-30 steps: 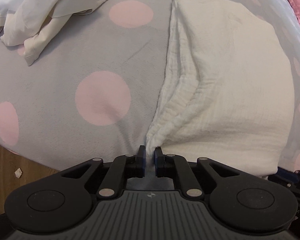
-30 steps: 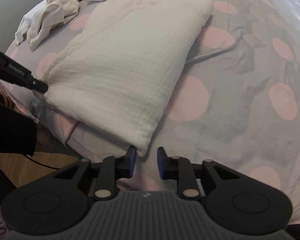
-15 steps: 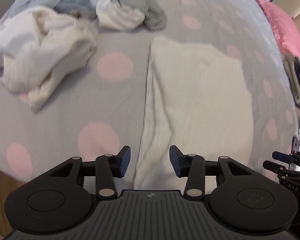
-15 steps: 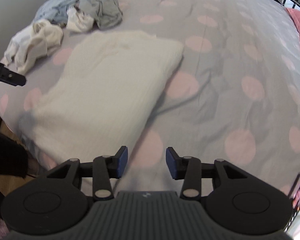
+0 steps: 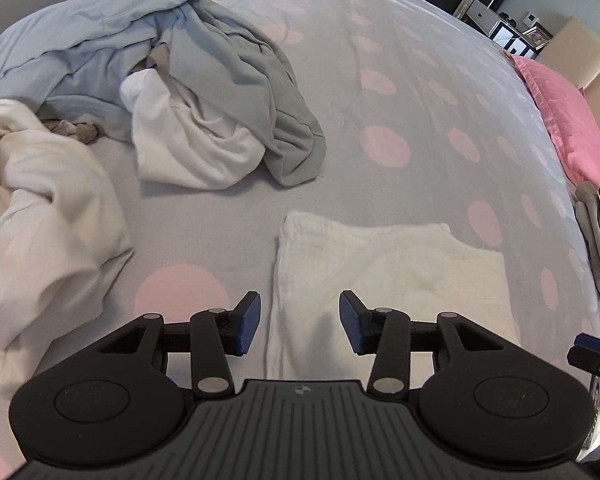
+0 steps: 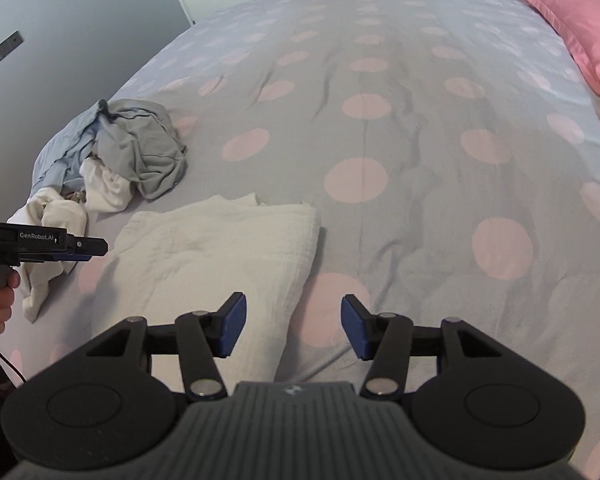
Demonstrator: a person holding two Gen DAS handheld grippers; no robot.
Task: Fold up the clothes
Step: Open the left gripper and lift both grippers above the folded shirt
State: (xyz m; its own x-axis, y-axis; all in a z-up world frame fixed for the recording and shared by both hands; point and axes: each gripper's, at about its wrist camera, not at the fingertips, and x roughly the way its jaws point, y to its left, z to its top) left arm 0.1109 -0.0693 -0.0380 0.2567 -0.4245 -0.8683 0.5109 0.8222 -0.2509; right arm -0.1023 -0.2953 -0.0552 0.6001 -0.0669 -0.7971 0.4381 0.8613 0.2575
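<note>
A folded cream muslin cloth (image 5: 388,276) lies flat on the grey bed with pink dots (image 5: 384,148); it also shows in the right wrist view (image 6: 220,256). My left gripper (image 5: 300,322) is open and empty, raised above the cloth's near left edge. My right gripper (image 6: 292,326) is open and empty, raised above the cloth's near right edge. The left gripper also shows from the side at the left of the right wrist view (image 6: 76,250). A pile of unfolded clothes (image 5: 188,92) lies beyond the cloth, to the left.
A crumpled cream garment (image 5: 44,216) lies at the left. A pink pillow (image 6: 580,28) lies at the bed's far right. A beige bag (image 5: 596,236) sits at the right bed edge. A grey wall (image 6: 60,20) stands at the left.
Both grippers let go of the folded cloth's near corners, opened wide, and pulled up and back. The cloth stays flat on the bed.
</note>
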